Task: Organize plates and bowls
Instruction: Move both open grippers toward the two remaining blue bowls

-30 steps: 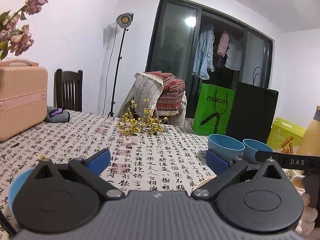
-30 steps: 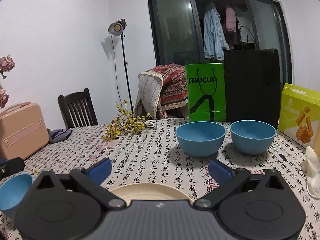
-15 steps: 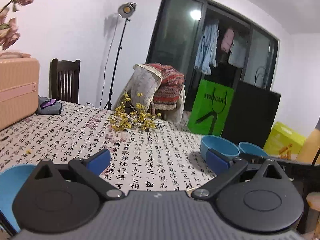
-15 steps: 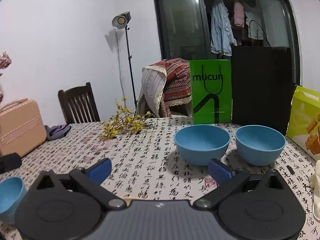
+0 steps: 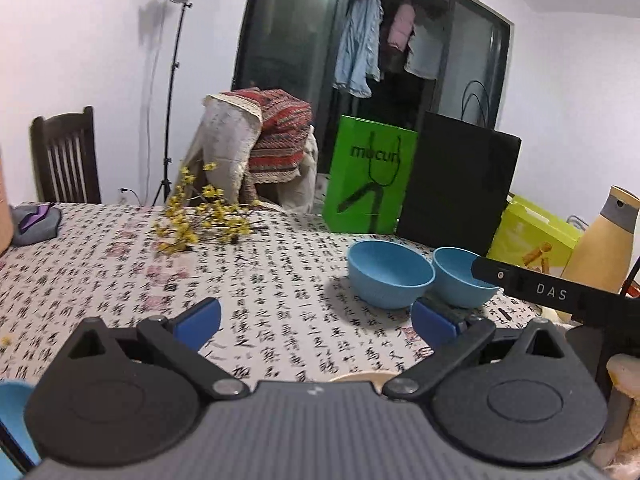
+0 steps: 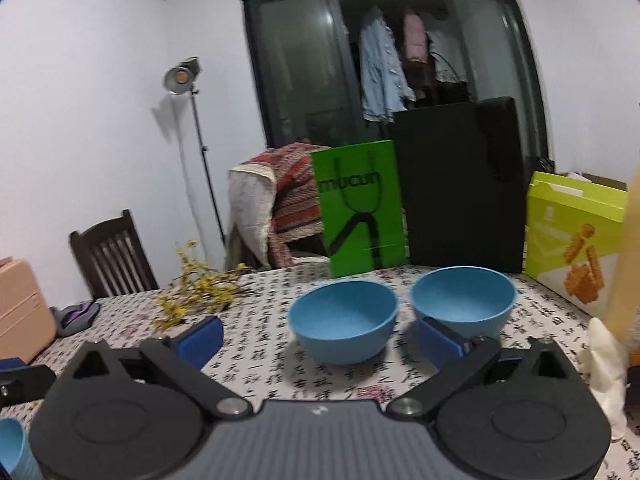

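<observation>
Both grippers hang above the surface (image 5: 280, 280), which is covered in a cloth printed with black characters. The left gripper (image 5: 316, 320) has its blue-tipped fingers (image 5: 198, 316) spread wide with nothing between them, and the right gripper (image 6: 318, 338) is likewise spread and empty. Two blue bowls stand upright side by side, almost touching, near the far right part of the surface: the left bowl (image 6: 344, 322) sits just ahead of the right gripper, and the right bowl (image 6: 464, 302) lies beside it, partly behind that gripper's right finger. A third blue bowl (image 6: 14, 454) shows at the lower left edge. A sliver of a pale plate (image 5: 360, 377) peeks out just beyond the left gripper's body. Behind the bowls stand a green bag (image 6: 360, 208) and a black bag (image 6: 460, 184).
</observation>
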